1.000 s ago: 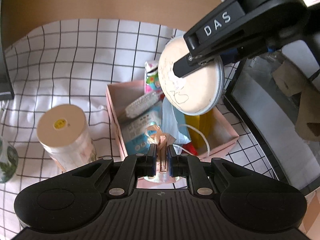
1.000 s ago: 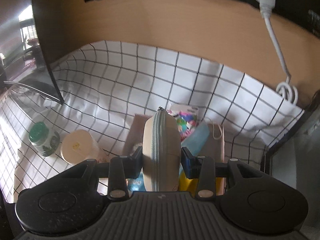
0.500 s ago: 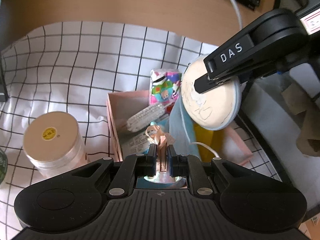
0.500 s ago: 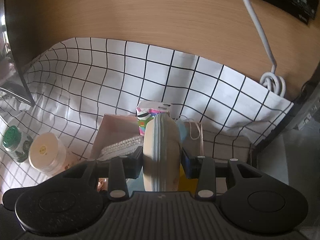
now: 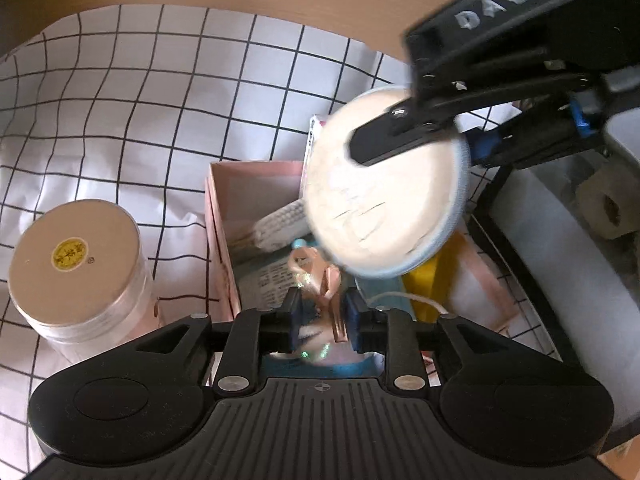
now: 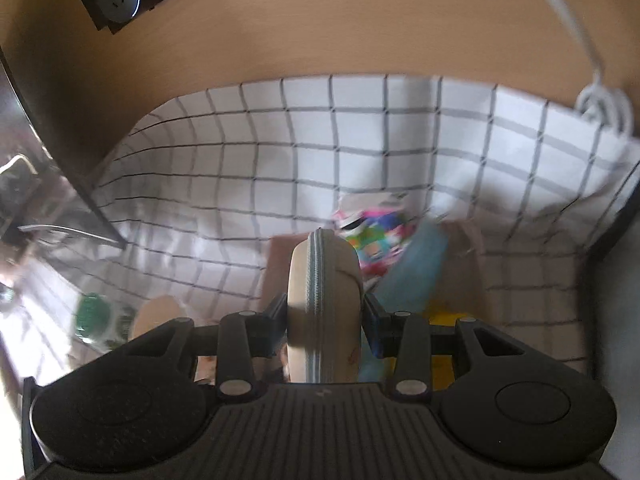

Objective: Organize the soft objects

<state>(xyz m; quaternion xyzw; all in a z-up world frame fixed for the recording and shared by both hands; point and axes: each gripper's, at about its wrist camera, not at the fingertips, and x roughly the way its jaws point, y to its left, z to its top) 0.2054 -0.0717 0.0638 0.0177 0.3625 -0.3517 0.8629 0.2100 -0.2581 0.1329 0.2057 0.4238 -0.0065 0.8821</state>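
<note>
Since the earlier frame the pouch [image 5: 384,184] has swung from the upper middle of the left view toward centre right, low over the box [image 5: 218,216], and the left tongs [image 5: 322,318] have begun to part. Their jaws are opening around the ribbon [image 5: 320,280], which hangs loose between them at the lower centre, above the box. The right tongs [image 6: 325,316] grip the pouch edge-on. The ribbon could snag on a pad or fall outside the box onto the checked surface [image 5: 140,120]. The pouch, coming down, may press on the ribbon or knock the packets [image 6: 376,240].
</note>
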